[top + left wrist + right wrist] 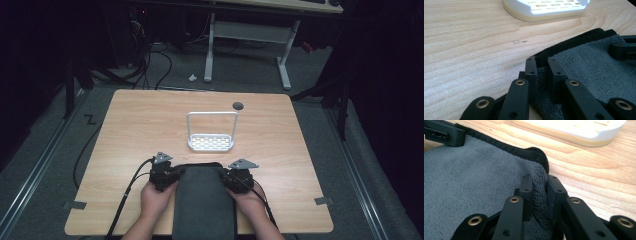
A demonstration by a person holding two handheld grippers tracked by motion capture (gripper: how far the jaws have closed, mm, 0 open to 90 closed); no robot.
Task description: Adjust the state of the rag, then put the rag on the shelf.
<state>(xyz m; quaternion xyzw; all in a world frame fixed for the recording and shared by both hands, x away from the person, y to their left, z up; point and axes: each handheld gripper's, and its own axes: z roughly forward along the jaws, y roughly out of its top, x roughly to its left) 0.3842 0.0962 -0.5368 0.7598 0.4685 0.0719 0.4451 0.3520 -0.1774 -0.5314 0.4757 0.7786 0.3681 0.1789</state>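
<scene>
Jaws of both grippers pinch the dark grey terry towel [205, 197]: left gripper [541, 67] on its left far corner, right gripper [537, 186] on the right one. Towel lies flat on the wooden counter [140, 130], just nearer than the white slotted rack [211, 142].

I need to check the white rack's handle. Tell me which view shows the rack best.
The high view: the white rack shows whole, slotted base and tall hoop handle, standing beyond the grey towel. Each gripper view catches just part of its base at the top edge.
</scene>
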